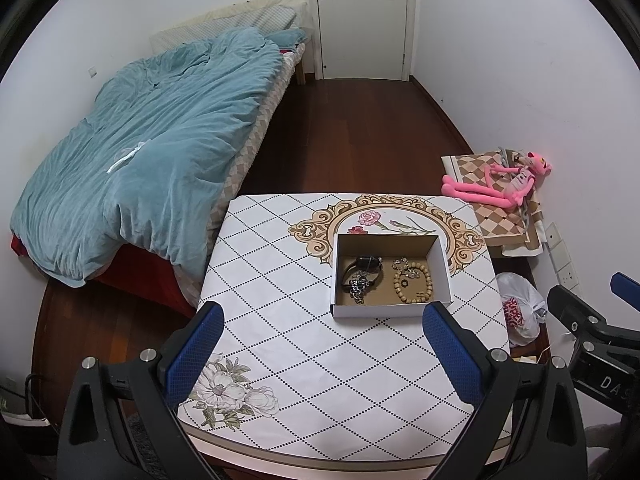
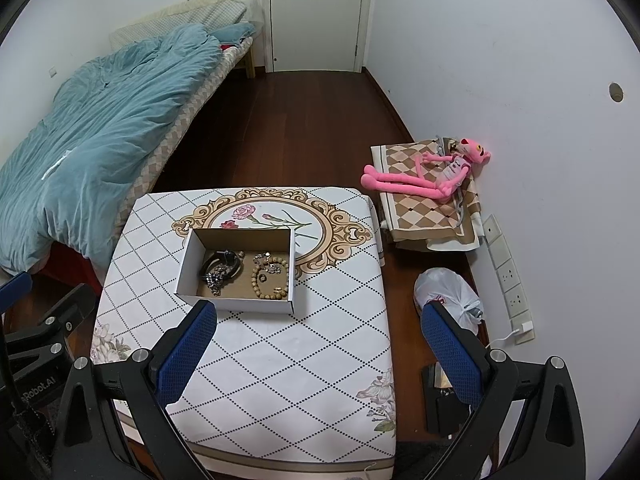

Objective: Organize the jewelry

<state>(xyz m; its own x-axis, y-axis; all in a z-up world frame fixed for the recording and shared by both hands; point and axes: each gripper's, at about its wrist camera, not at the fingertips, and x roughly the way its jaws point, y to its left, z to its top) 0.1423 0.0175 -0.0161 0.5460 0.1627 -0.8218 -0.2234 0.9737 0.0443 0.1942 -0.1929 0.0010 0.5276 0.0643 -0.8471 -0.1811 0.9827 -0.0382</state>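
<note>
A small open cardboard box sits on a table covered in a diamond-patterned cloth, toward its far half and partly over a gold floral medallion printed on the cloth. Inside the box, on the left, lies a dark watch tangled with a silver chain; where one ends and the other begins is hard to make out. On the right lies a ring of wooden beads, with a small ring inside its loop and a cluster of small metallic pieces at its far edge, too small to identify.

The left gripper hangs above the near part of the table, its blue-padded fingers spread wide and holding nothing; from its camera the right finger's tip overlaps the box's near right corner. The right gripper is likewise spread and empty, its left finger over the table near the box, its right finger out over the floor beside a white plastic bag. Each gripper's body is cut off by the frame edge.

Beyond the table, a rumpled teal duvet covers a bed, a pink plush toy lies on a checkered cushion by the wall, and a white door stands shut.
</note>
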